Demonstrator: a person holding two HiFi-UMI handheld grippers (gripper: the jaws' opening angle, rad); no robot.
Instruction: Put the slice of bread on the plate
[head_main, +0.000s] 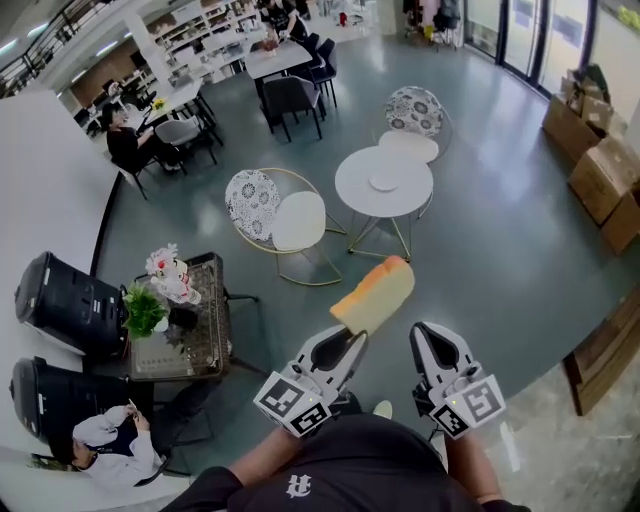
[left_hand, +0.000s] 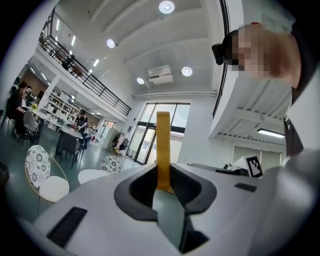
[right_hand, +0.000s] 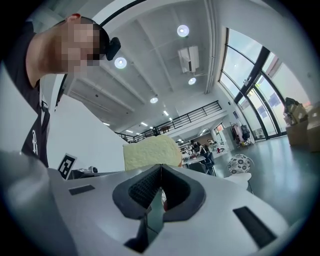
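Short of the plate (head_main: 383, 183) at twelve o'clock, left claw (head_main: 348, 338) pinches bread (head_main: 375, 293) edgewise for carrying; right claw (head_main: 432, 338) closed, empty.

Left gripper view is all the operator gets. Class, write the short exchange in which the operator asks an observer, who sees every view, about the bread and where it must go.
Operator: What is the thin orange strip pinched in my left claw?
Observer: The slice of bread, edge-on to you. The right gripper view shows its broad pale face.
Operator: Is my other hand carrying anything?
Observer: No. The right claw is shut, with nothing in it.
Operator: Where do I set the bread down?
Observer: The head view shows the plate on a round white table ahead of you, beyond the bread.
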